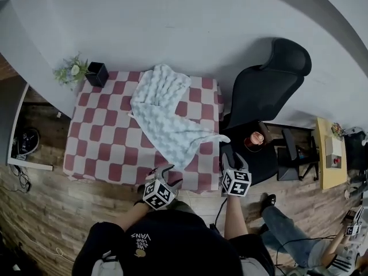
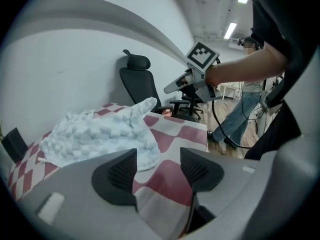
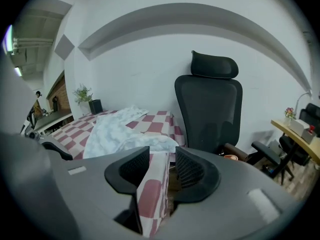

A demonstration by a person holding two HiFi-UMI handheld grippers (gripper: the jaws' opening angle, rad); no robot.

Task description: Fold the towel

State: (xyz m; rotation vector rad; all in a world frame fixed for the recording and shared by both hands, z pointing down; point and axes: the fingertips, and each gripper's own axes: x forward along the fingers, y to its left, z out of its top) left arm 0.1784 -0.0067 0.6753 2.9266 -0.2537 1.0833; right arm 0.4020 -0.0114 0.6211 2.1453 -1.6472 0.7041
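A small plant [image 1: 72, 69] is sitting at the far left corner of the counter [image 1: 86, 174], which is wearing a red-and-white checkered cloth [image 1: 109, 142]. The towel [image 1: 164, 111] is lying crumpled across the counter's middle, one corner trailing toward the near right edge. The left gripper [image 2: 158, 168] is hovering at the near edge, its fingers [image 2: 120, 171] standing apart and gripping nothing. The right gripper [image 3: 162, 165] is pointing at the near right corner, its fingers [image 3: 192, 170] apart, and the cloth's hanging corner is showing between them, unpressed. A black office chair [image 1: 270, 85] is standing just beside the counter.
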